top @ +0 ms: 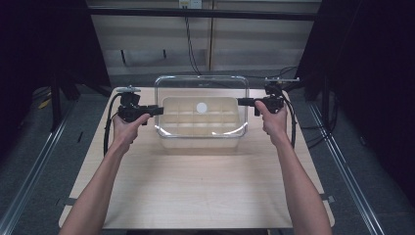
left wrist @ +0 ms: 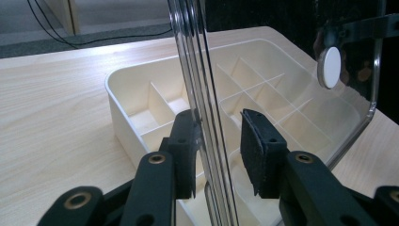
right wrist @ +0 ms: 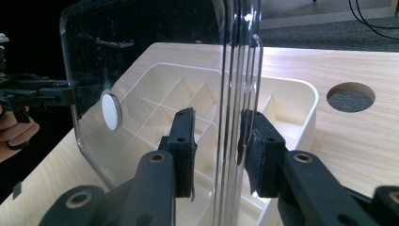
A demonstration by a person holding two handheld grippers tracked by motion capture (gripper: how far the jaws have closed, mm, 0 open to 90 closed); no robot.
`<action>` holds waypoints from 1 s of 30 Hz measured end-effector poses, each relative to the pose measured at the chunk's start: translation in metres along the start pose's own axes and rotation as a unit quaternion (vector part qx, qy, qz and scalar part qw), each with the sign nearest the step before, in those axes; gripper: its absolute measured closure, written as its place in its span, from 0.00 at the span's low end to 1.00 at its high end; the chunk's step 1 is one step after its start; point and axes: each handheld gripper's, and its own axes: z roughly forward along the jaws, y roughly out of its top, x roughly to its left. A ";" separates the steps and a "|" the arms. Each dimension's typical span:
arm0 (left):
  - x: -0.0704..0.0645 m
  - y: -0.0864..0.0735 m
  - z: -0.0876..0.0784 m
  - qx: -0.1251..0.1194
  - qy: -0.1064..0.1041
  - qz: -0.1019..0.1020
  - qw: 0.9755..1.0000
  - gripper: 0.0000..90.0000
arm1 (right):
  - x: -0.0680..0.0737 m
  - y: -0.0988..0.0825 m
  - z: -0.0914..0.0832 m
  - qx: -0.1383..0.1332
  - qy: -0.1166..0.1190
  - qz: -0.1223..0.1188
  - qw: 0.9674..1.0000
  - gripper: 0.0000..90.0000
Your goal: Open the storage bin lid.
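Observation:
A clear plastic lid (top: 201, 88) with a white round knob (top: 201, 106) stands upright over a cream compartment box (top: 200, 122), its lower edge down at the box's front wall. My left gripper (top: 159, 110) is at the lid's left edge and my right gripper (top: 241, 102) at its right edge. In the left gripper view the lid's rim (left wrist: 207, 117) runs between the jaws of the left gripper (left wrist: 219, 136): one pad touches it, the other stands a little off. The right gripper (right wrist: 217, 134) straddles the rim (right wrist: 235, 94) likewise, one pad touching and a gap at the other.
The box sits toward the far side of a pale wooden table (top: 195, 186). A round hole (right wrist: 350, 96) is cut in the tabletop near the box. Black cables (top: 191, 44) hang behind the table. Dark curtains flank both sides.

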 end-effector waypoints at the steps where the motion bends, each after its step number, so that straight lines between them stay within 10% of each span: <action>1: 0.000 -0.001 -0.001 -0.003 -0.002 -0.003 1.000 0.75 | 0.001 0.000 -0.001 0.000 0.002 0.001 1.000 0.75; 30: -0.013 -0.012 -0.011 0.006 -0.014 0.007 1.000 0.78 | 0.012 -0.014 -0.019 -0.006 0.015 -0.004 1.000 0.76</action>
